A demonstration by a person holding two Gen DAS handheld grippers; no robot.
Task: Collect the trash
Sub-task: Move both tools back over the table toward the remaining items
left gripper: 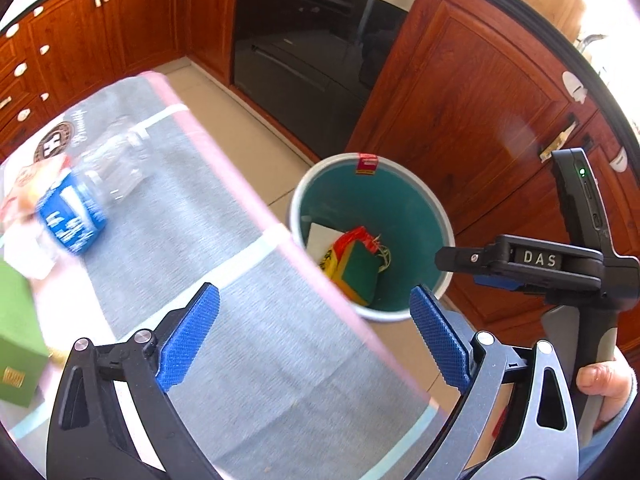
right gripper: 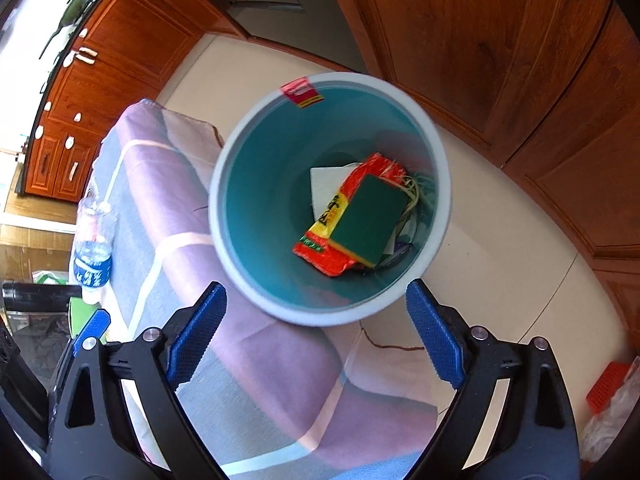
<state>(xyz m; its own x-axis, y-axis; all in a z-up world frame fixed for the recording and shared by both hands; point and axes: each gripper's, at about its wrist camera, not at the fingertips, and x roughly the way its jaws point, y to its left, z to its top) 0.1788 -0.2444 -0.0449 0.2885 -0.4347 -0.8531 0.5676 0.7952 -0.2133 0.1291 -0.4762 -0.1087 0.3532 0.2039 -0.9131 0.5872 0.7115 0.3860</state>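
A round bin [left gripper: 400,200] with a teal inside and a pale rim stands on the floor beside the table. In it lie a red and yellow wrapper [right gripper: 320,250], a green sponge [right gripper: 368,220] and a white sheet [right gripper: 326,184]. My right gripper [right gripper: 316,288] hangs open right above the bin [right gripper: 260,200], nothing between its blue pads. My left gripper [left gripper: 316,296] is open and empty over the table's edge, near the bin. A clear plastic bottle [left gripper: 80,200] with a blue label lies on the cloth at the left, also visible in the right wrist view [right gripper: 94,236].
A grey and pink cloth [left gripper: 224,240] covers the table. A green box [left gripper: 16,340] sits at its left edge. The other gripper's black housing [left gripper: 536,260] and a thumb [left gripper: 596,376] are at the right. Wooden cabinets [left gripper: 472,92] and an oven [left gripper: 312,52] stand behind. A red item [right gripper: 604,384] lies on the floor.
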